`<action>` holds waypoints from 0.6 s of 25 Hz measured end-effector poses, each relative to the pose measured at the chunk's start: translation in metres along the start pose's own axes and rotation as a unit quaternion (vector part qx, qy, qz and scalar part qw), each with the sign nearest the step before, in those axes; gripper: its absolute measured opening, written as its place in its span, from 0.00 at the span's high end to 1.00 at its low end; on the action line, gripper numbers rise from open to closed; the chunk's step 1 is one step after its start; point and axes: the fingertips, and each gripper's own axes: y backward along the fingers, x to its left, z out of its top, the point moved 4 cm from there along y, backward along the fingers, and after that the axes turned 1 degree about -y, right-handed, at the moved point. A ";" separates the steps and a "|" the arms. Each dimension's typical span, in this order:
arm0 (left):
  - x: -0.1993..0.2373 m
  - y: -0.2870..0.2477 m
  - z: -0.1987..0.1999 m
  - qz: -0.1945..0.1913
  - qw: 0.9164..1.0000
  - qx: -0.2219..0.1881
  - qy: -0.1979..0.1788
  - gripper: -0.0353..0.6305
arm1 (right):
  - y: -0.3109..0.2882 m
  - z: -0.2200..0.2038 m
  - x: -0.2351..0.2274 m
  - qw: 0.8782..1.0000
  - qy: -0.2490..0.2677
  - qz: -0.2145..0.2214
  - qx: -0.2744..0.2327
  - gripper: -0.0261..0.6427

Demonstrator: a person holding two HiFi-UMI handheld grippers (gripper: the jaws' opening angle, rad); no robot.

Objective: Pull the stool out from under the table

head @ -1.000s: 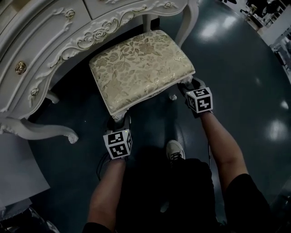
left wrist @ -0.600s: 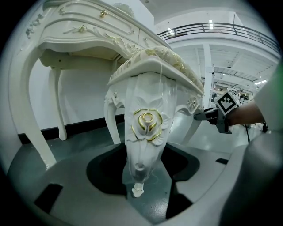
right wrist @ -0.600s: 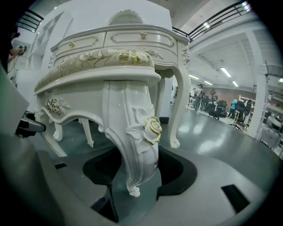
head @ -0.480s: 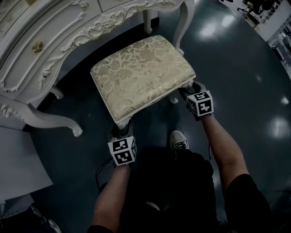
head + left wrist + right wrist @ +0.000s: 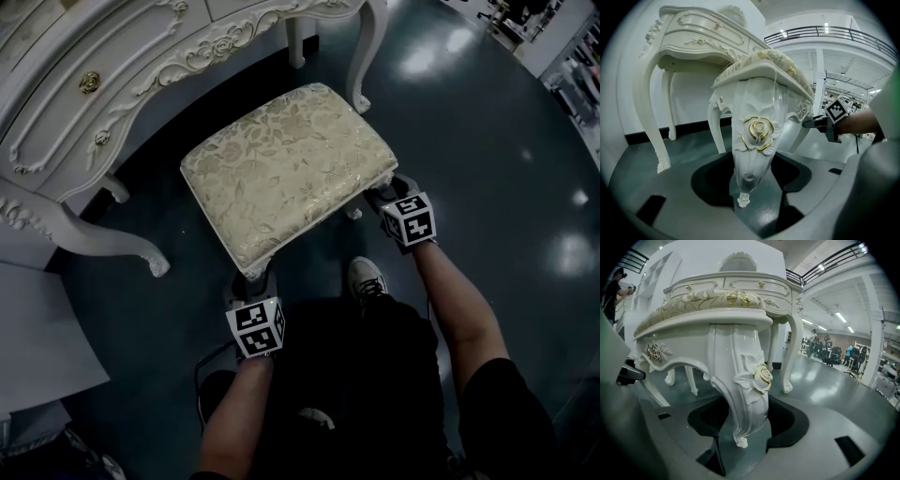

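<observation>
From the head view I see what my gripper views cannot: the stool with its cream cushion patterned in gold flowers. It stands on the dark floor just ahead of both grippers, with its far edge near the white carved table beyond. My shoe is behind the stool, between my arms. My left gripper is at the stool's near left corner and my right gripper is at its near right corner. The gripper views give the underside detail instead. In the left gripper view, the left gripper has its jaws closed against a white leg bearing a gilt rose. The leg runs down between them, its small foot low in the gap, and the right gripper shows off to the side. In the right gripper view, the right gripper clamps the other front leg likewise, with the table's legs farther ahead. The only print I can make out is the black-and-white square markers on my cubes.
</observation>
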 end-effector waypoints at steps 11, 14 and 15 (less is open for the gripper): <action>-0.002 0.003 0.001 0.000 1.000 0.016 0.010 0.57 | -0.001 0.003 -0.001 1.000 0.003 0.001 0.009 0.56; -0.004 0.005 0.001 0.001 1.000 0.021 0.014 0.57 | 0.000 0.003 -0.002 1.000 0.006 0.005 0.013 0.56; -0.005 0.005 0.002 0.002 1.000 0.023 0.014 0.57 | 0.000 0.003 -0.002 1.000 0.006 0.006 0.014 0.56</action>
